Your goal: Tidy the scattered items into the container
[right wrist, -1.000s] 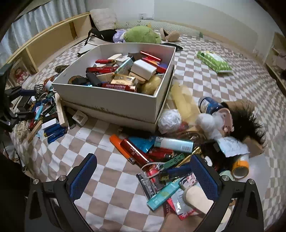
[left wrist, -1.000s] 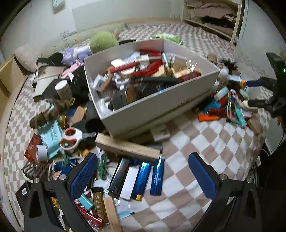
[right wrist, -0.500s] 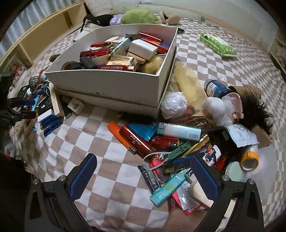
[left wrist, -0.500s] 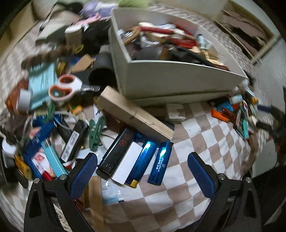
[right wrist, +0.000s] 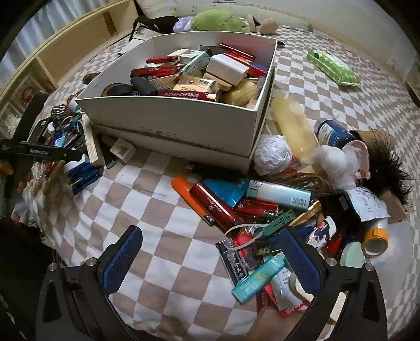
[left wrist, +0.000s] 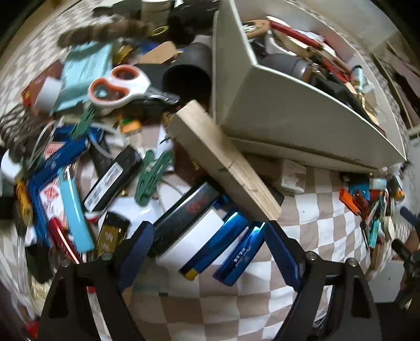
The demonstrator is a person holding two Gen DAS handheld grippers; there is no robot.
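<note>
A white box (right wrist: 178, 123), already heaped with packets and tubes, is set on a checked bedcover (right wrist: 162, 236), with loose items scattered on both sides of it. The left tongs (left wrist: 207, 246) are pointed steeply down and are closing; between the blue pads are enclosed a black case (left wrist: 183, 212), a white case (left wrist: 194, 236) and two blue lighters (left wrist: 225, 246), lying side by side, and the pads are not seen to press on any of them. A wood block (left wrist: 223, 162) is leaned against the box's near corner, just above these. Scissors (left wrist: 118, 86) with orange-lined handles, a black tube (left wrist: 189, 73) and a green clip (left wrist: 152, 178) are recorded in the left pile. The right tongs (right wrist: 210, 259) are held apart over bare bedcover, nothing between them, their right pad at the edge of the right pile. Listed there: an orange lighter (right wrist: 191, 199), a red tube (right wrist: 218, 207), a pale blue tube (right wrist: 281, 192), a teal lighter (right wrist: 257, 278), a foil ball (right wrist: 273, 154) and a tape roll (right wrist: 375, 240). A green plush (right wrist: 218, 22) is placed beyond the box.
</note>
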